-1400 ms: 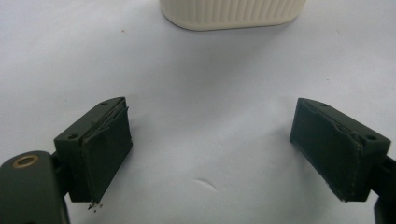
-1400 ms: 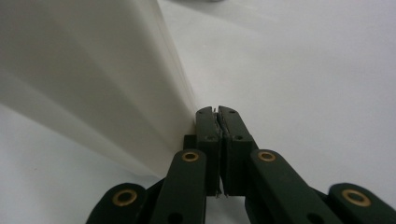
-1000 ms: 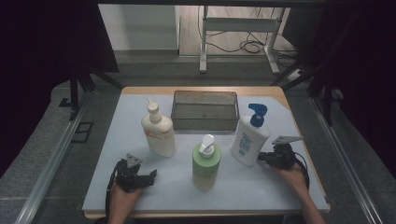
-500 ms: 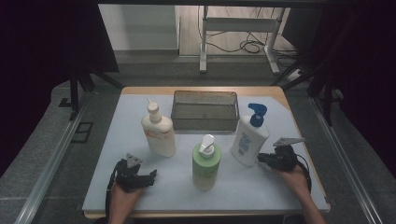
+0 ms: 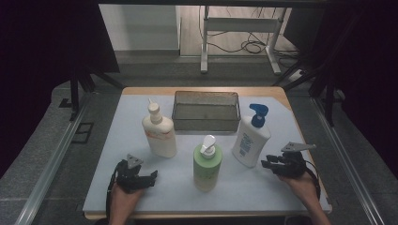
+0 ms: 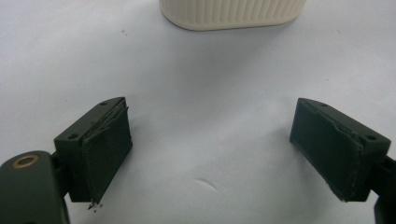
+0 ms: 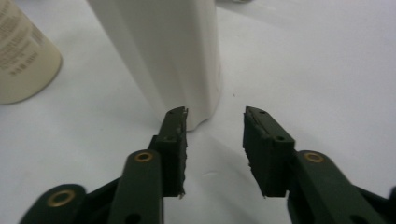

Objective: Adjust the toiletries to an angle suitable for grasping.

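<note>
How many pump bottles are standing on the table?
3: a cream plastic bottle at left, a green bottle with white pump in front, a white bottle with blue pump at right. None seem hidden.

Both hand-held grippers (image 5: 151,177) (image 5: 265,164) open, empty.

Print on the cream bottle (image 7: 21,51) seems too blurred to read.

Wire basket (image 5: 205,111) placed at back centre of worktop (image 5: 281,187). Pump bottle (image 5: 159,131) stood left before it, spray-pump bottle (image 5: 251,136) right. Third pump bottle (image 5: 205,164) set nearer front, between them. Left gripper (image 5: 151,176) laid front left, right gripper (image 5: 266,163) just beside spray-pump bottle.
</note>
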